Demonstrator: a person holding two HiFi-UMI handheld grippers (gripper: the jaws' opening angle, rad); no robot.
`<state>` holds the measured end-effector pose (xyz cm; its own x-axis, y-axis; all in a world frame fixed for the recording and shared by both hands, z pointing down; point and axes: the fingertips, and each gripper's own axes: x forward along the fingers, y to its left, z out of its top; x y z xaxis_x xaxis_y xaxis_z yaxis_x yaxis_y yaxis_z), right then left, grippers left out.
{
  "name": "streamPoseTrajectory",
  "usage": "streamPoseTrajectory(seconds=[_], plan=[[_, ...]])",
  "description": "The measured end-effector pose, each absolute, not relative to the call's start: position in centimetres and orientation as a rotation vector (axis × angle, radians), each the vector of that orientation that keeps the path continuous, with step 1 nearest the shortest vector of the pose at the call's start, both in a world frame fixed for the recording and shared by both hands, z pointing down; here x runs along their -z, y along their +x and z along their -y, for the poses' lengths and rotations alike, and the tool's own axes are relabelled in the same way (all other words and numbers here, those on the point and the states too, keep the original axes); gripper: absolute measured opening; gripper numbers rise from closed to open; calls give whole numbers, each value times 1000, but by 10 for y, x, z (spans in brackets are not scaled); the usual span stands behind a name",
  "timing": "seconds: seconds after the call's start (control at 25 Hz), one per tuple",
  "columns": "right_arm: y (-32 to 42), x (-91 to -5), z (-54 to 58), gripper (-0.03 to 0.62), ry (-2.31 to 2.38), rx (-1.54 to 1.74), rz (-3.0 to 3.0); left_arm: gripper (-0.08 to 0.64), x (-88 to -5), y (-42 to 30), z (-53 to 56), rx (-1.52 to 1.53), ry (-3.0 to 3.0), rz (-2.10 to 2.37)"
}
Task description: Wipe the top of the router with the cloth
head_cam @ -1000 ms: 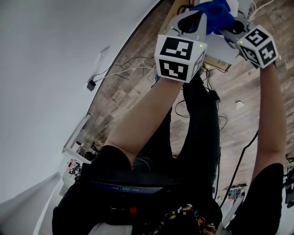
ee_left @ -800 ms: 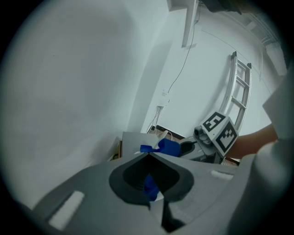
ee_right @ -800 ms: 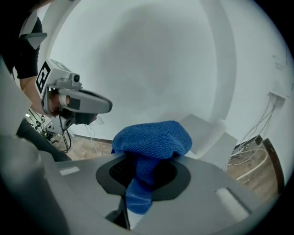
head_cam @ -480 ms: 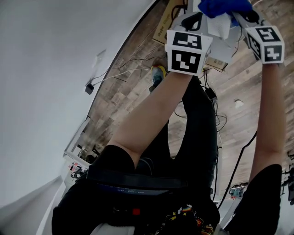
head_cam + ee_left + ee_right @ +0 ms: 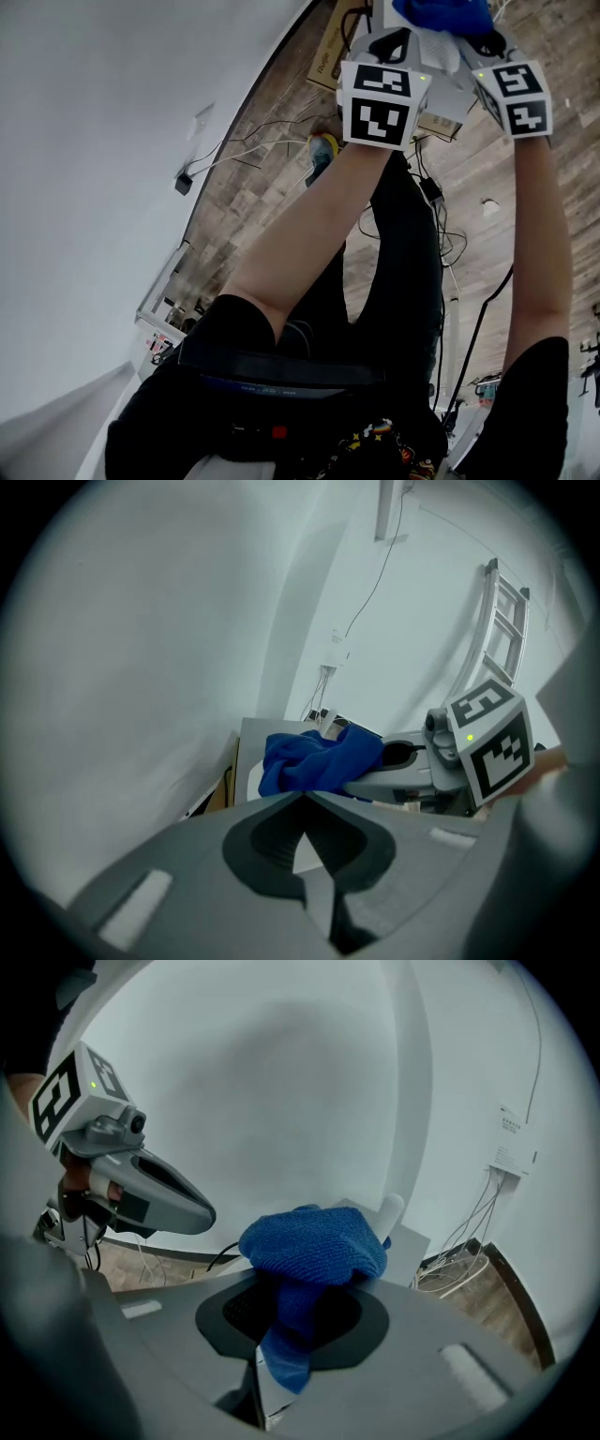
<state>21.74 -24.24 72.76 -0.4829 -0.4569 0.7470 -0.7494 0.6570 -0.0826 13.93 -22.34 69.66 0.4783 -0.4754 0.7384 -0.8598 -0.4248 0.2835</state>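
right now, nearest first. your left gripper (image 5: 302, 797) has its jaws pressed together, nothing between them; a sliver of pale surface shows through the gap behind the tips. your right gripper (image 5: 286, 1312) is pinching the blue cloth (image 5: 314, 1241): a tail hangs down between the jaws and the bunched bulk sits over the tips at 12 o'clock.

just past the cloth, toward 1 o'clock in the right gripper view, is the router (image 5: 405, 1247), a pale flat-topped slab with a stubby white antenna (image 5: 391, 1208) standing at its far side. the cloth overlaps the router's top; contact can't be made out. from the left gripper view the cloth sits at 12 o'clock, the right gripper reaching in from 3 o'clock.

farther off: cables (image 5: 464, 1251) trail over wood floor (image 5: 502, 1283) at 4 o'clock, against a white wall (image 5: 281, 1082).
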Motion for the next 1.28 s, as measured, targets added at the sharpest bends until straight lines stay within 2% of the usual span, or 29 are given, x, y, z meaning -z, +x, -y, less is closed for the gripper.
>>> streamPoseTrajectory(seconds=[0.64,0.96,1.28], plan=[[196,-691,188,106,792,-620,2178,0,-655,143,214,-799,2073,1073],[185,-614,191,106,994,-586,2208,0,-584,134,223,-760,2159,1078],[158,-494,189,106,1249,-489,2237,0,-481,112,215,-660,2297,1044]])
